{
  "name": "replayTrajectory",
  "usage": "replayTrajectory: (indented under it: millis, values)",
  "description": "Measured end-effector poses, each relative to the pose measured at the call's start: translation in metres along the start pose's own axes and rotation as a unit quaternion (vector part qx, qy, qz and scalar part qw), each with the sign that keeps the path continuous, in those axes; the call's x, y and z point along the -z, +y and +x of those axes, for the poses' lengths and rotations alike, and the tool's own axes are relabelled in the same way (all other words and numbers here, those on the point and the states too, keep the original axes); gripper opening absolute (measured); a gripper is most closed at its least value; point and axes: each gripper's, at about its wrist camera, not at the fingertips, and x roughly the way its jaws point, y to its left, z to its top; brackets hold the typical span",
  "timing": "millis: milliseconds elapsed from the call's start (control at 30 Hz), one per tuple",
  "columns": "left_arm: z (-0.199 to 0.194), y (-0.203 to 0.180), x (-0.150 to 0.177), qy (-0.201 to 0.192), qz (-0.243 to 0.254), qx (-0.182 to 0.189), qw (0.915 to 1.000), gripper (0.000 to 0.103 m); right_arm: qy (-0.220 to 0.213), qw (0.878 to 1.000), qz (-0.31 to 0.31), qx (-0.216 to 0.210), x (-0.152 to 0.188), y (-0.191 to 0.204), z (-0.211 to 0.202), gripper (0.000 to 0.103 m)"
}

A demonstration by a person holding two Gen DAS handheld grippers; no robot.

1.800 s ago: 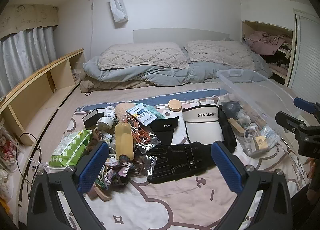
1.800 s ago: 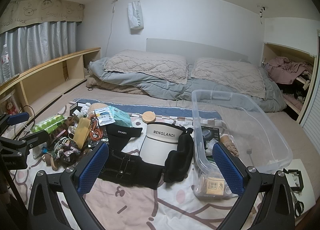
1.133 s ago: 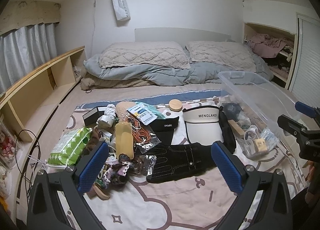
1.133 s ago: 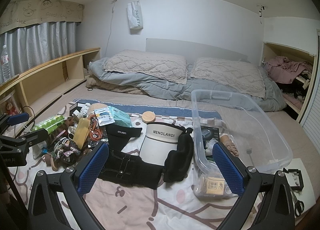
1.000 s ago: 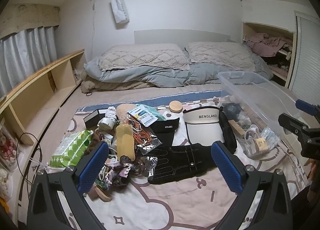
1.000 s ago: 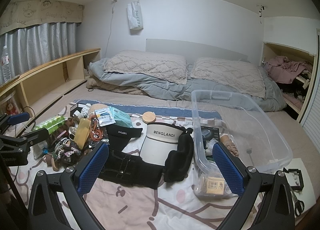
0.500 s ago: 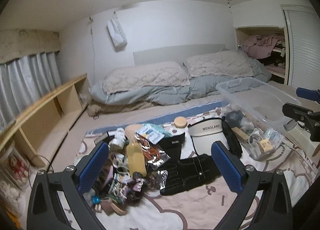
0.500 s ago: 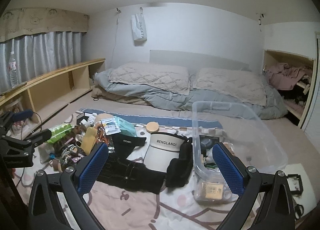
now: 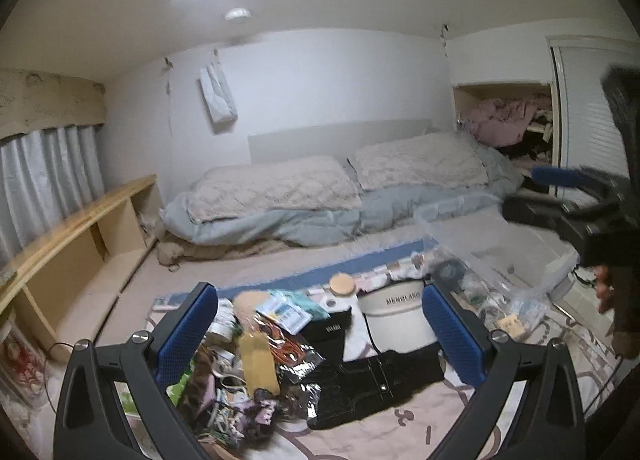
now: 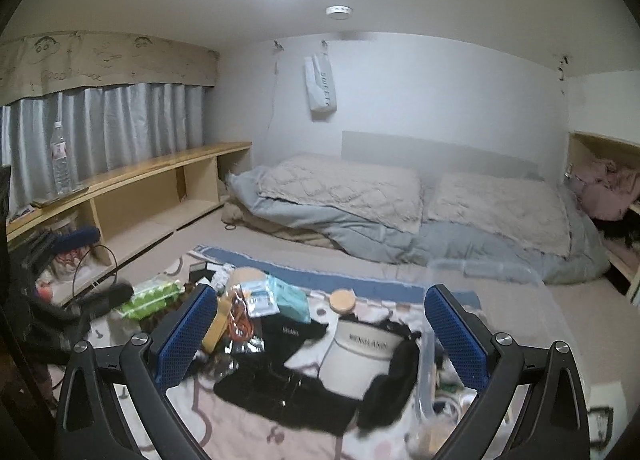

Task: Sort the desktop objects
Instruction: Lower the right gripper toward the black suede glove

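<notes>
Bed and pillows sit at twelve o'clock, both grippers' fingers (image 9: 188, 334) spread wide and empty, so grabbing into the messy pile (image 9: 256, 372) could tangle cords.

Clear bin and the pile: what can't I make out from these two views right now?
- Clear bin, right wrist view: contents blurred, partly behind the right tongs.
- Item pile, left wrist view: small things tangled, left edge hidden by the left tongs.
- White visor: lettering cut off by a finger.
</notes>
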Motion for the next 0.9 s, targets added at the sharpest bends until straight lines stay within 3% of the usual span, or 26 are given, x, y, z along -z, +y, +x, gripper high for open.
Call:
replayTrajectory:
  millis: [133,267,467,567,733,767,833,900]
  values:
    - [0.033,0.0,0.027,0.066,-0.012,0.03,0.9973,0.103,0.035,0.999,0.004,-0.016,0.003,0.001,0.035,0.103]
    - [0.062,0.0,0.058,0.13,-0.013,0.051,0.9902,0.103,0.088,0.996,0.001,-0.012,0.029,0.002,0.081,0.103]
    - [0.09,-0.014,0.092,0.184,-0.004,0.091,0.9787,0.103,0.168,0.986,0.017,-0.003,0.064,-0.006,0.146,0.102]
    - [0.101,-0.022,0.106,0.204,0.012,0.106,0.9732,0.103,0.202,0.979,0.03,-0.008,0.075,-0.008,0.174,0.08]
    - [0.124,-0.042,0.141,0.257,0.045,0.139,0.9554,0.103,0.277,0.96,0.041,-0.024,0.109,-0.008,0.225,0.057]
    - [0.128,-0.046,0.15,0.269,0.054,0.145,0.9508,0.103,0.286,0.957,0.039,-0.026,0.114,-0.007,0.229,0.048]
    - [0.135,-0.054,0.169,0.294,0.071,0.155,0.9405,0.103,0.312,0.949,0.036,-0.03,0.128,-0.005,0.245,0.045]
    - [0.139,-0.058,0.184,0.312,0.084,0.162,0.9324,0.103,0.332,0.942,0.035,-0.033,0.14,-0.005,0.258,0.036]
